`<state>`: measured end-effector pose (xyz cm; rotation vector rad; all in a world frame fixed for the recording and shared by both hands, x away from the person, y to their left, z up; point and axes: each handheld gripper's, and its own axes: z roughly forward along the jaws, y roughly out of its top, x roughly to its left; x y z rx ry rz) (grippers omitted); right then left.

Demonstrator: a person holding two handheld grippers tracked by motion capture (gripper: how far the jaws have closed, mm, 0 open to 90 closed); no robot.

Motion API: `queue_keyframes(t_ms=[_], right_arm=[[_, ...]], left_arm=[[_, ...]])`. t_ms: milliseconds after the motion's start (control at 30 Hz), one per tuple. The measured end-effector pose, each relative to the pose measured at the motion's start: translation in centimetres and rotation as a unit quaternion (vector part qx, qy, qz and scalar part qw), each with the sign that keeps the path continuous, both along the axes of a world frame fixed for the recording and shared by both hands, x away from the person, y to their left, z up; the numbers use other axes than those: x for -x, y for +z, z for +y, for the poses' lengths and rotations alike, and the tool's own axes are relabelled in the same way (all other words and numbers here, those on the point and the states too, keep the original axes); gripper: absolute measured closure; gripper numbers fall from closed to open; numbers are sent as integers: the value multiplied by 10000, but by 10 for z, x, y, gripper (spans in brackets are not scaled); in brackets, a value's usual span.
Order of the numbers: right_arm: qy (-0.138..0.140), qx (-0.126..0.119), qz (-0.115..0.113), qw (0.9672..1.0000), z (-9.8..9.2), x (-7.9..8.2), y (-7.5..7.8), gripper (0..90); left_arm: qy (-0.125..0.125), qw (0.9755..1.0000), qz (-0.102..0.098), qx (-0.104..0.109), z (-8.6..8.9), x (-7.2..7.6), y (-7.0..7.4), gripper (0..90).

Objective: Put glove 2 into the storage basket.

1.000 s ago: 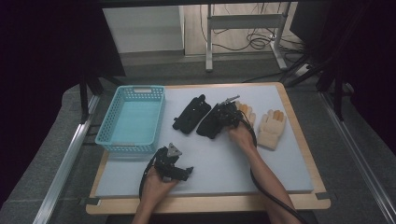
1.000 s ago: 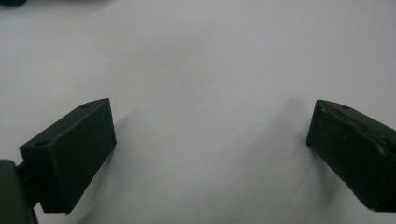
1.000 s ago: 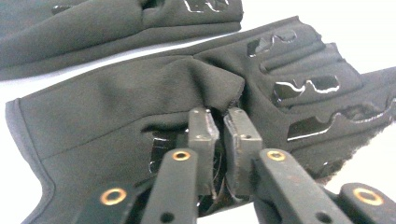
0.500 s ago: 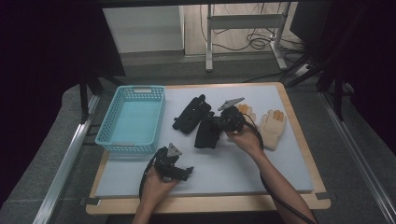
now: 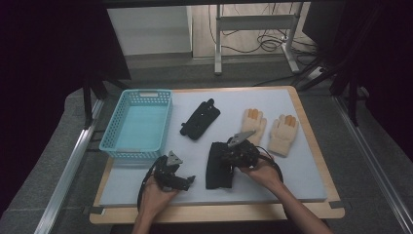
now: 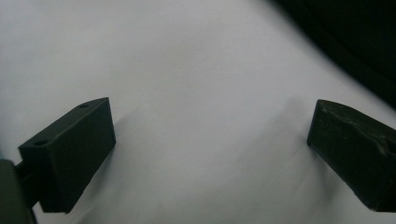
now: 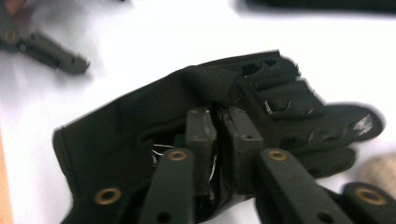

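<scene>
right gripper (image 5: pixel 233 157): jaws pinch 1 black glove (image 5: pixel 217 168), dragged nearer since 1 second ago, loosening | left gripper (image 5: pixel 181 181): jaws spread, idle | likely basket (image 5: pixel 138 145) next

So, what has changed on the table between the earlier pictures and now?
The right gripper, pinching a black glove, has dragged it from beside the other black glove toward the near edge, baring a beige glove it covered. Its jaws have just opened a little, with a fold of glove between them. The left gripper, open, the blue basket and the second beige glove stayed put.
</scene>
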<state>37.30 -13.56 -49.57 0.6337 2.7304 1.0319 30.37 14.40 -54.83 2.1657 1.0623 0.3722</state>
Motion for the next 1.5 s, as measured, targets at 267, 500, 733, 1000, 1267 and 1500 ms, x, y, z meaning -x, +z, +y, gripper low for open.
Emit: queue_keyframes(t_ms=[267,500,733,1000,1267,1500], right_arm=[[-333,-346,-62,9988,-11,-9,16,559],[-534,-390,-99,9978,0,-40,19,663],[-824,-568,-63,9950,24,-83,19,760],[-1031,-385,-171,9938,56,-122,10,752],[-1333,-390,-60,9903,72,-145,-4,615],[-1570,-43,-43,9876,85,-153,-24,545]], left_arm=[[11,10000,-8,8,0,1,-1,25],[30,10000,-32,16,0,1,-1,31],[29,10000,-30,12,1,1,-1,31],[30,10000,-33,20,1,1,-1,32],[31,10000,-36,29,1,1,-1,32],[33,10000,-39,32,1,1,-1,31]])
